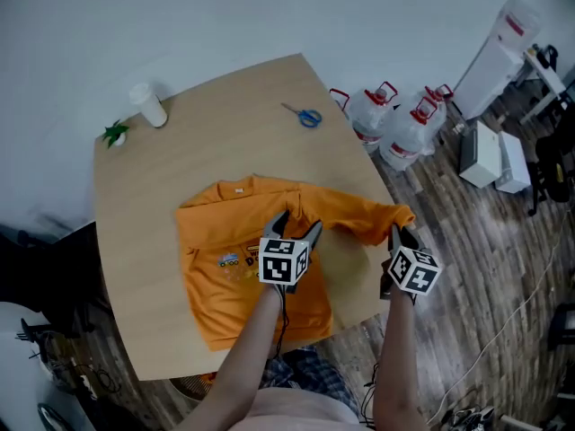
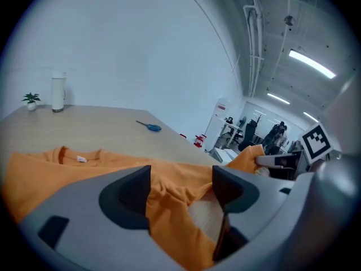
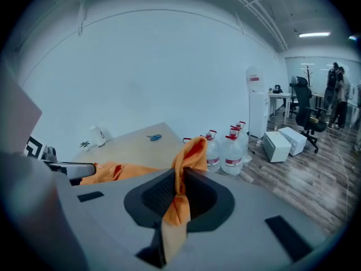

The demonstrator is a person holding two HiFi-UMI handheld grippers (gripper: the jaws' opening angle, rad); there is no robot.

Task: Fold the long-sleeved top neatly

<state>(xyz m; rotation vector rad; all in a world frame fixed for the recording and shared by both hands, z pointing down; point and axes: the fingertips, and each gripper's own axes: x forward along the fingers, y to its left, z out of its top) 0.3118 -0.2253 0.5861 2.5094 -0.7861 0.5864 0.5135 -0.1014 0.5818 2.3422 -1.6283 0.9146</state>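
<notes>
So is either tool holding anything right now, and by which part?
The right tool pinches the orange top by its sleeve cuff. The left tool is open over the top, gripping nothing.

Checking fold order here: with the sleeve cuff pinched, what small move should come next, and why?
Probably carry the right gripper leftward to lay the sleeve across the orange long-sleeved top's chest. It is shut on the ribbed cuff, the sleeve stretches toward the wooden table's right edge, and the open left gripper hovers over the shoulder, marking a fold line.
</notes>
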